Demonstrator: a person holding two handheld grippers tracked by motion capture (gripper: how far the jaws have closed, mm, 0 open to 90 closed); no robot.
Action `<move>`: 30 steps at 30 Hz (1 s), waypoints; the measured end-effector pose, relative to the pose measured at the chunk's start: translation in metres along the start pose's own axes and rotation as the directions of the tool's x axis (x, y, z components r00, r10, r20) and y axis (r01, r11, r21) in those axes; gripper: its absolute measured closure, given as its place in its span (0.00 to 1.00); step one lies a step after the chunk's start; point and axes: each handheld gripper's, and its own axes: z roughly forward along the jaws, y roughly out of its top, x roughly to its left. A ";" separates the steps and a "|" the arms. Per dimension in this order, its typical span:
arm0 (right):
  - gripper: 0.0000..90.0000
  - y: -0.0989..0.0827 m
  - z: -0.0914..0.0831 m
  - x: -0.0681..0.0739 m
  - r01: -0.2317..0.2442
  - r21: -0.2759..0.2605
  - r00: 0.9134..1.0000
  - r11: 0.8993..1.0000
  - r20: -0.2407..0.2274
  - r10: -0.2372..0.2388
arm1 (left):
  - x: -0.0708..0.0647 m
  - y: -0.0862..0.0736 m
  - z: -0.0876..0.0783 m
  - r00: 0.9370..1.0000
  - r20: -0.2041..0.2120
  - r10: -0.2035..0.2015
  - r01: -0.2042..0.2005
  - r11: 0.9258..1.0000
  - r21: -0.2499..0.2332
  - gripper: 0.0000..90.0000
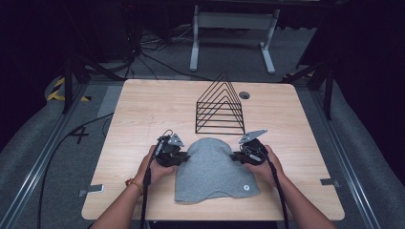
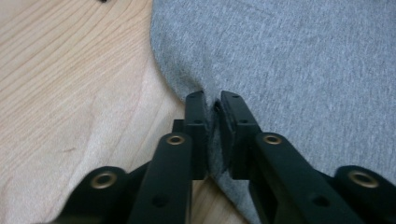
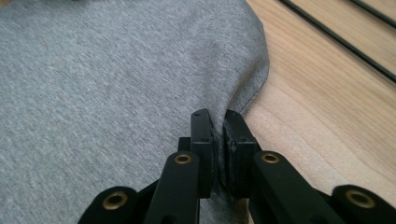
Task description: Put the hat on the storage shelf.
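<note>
Lying flat near the front edge of the pale wooden tabletop [image 1: 143, 105], the grey knitted fabric cap [image 1: 212, 167] has its rounded crown pointing away from the person and a small round white tag near its lower right corner. The left tool [image 1: 180, 156] pinches the cap's left edge; the left gripper view shows a fold of grey cloth [image 2: 289, 70] squeezed between the two black jaws, which are pressed nearly together. The right tool [image 1: 235, 156] pinches the opposite edge, and in the right gripper view a ridge of cloth [image 3: 116, 84] rises into the narrow slit between its jaws. Just beyond the cap, apart from it, stands a black wire rack of triangular frames [image 1: 220, 107], with a round cable hole [image 1: 244, 95] in the tabletop beside its peak. Nothing lies between the tools and the cap. Past the tabletop, a white stand [image 1: 234, 33] and loose cables sit in dim surroundings, hard to make out. Both hands cover the tool bodies, and the forearms are cut off at the bottom edge.
</note>
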 end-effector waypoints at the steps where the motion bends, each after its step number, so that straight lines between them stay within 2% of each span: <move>1: 0.94 0.000 -0.002 0.000 0.002 -0.018 1.000 1.000 -0.001 -0.002 | -0.001 0.001 0.000 1.000 -0.001 0.004 -0.004 1.000 0.005 0.94; 2: 0.94 0.000 -0.004 0.000 -0.006 -0.023 1.000 1.000 -0.005 0.006 | -0.001 0.001 0.000 1.000 -0.005 0.018 -0.018 1.000 0.003 0.94; 7: 0.94 -0.002 -0.019 0.000 0.003 -0.084 1.000 0.996 -0.004 -0.003 | -0.005 0.006 -0.004 0.999 -0.001 0.034 -0.034 0.999 -0.017 0.95; 10: 0.93 -0.004 -0.026 0.001 0.004 -0.092 1.000 0.996 0.000 -0.004 | -0.009 0.013 -0.007 0.998 -0.016 0.066 -0.066 0.997 -0.031 0.95; 15: 0.88 -0.009 -0.028 -0.003 0.008 -0.056 1.000 0.998 0.020 -0.007 | -0.011 0.020 0.002 0.995 -0.018 0.095 -0.095 0.995 -0.006 0.95; 17: 0.88 -0.011 -0.028 -0.005 0.011 -0.040 1.000 0.999 0.021 -0.010 | -0.010 0.022 0.004 0.995 -0.019 0.093 -0.093 0.996 -0.002 0.95; 21: 0.76 -0.013 -0.024 -0.011 -0.018 -0.007 0.999 1.000 0.031 0.018 | -0.009 0.024 0.009 0.995 -0.016 0.101 -0.100 0.995 0.009 0.95; 23: 0.72 -0.012 -0.020 -0.013 -0.021 -0.006 0.999 1.000 0.047 0.021 | -0.008 0.024 0.012 0.994 -0.017 0.106 -0.105 0.994 0.021 0.95; 27: 0.57 -0.010 -0.009 -0.017 -0.021 0.014 0.995 1.000 0.100 0.020 | -0.007 0.024 0.014 0.994 -0.020 0.105 -0.105 0.994 0.027 0.95; 30: 0.50 -0.010 -0.008 -0.019 -0.052 0.006 0.992 0.999 0.112 0.051 | -0.007 0.023 0.014 0.995 -0.015 0.101 -0.101 0.994 0.031 0.95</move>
